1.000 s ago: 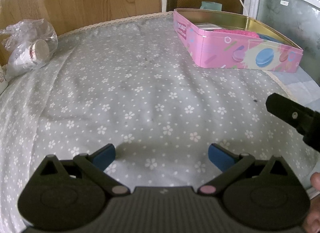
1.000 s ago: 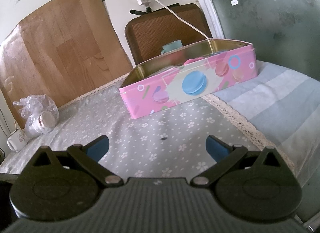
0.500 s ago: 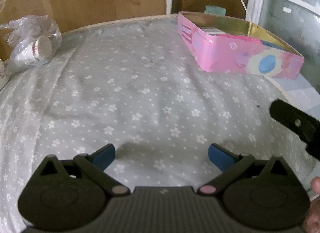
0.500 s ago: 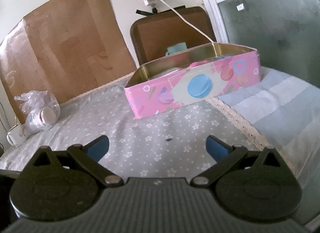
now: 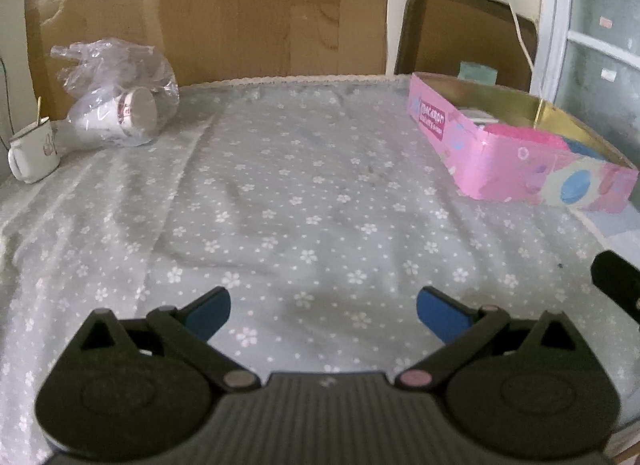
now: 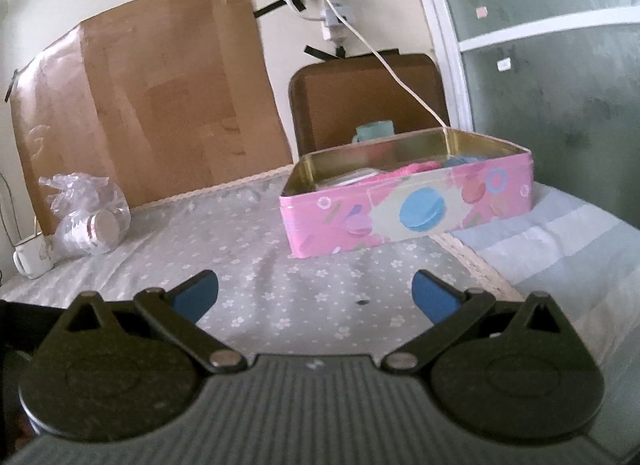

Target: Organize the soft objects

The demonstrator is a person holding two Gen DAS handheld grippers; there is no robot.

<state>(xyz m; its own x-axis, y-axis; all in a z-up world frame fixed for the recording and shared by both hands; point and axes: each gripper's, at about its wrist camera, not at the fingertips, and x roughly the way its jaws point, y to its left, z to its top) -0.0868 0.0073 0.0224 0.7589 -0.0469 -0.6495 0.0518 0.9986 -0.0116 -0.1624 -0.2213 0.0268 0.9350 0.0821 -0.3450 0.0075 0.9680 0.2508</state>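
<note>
Tongs both apart, empty | pink tin holds pink, perhaps blue cloth | bagged cups far left

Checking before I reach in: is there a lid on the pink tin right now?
No, the pink tin stands open in the right wrist view, its gold inner wall showing and pink and blue soft items visible inside.

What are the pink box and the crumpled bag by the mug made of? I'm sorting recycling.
The pink box looks like printed tin: its inner walls shine gold and metallic. The bag looks like thin clear plastic film, glossy, wrinkled, with cups visible through it.
</note>
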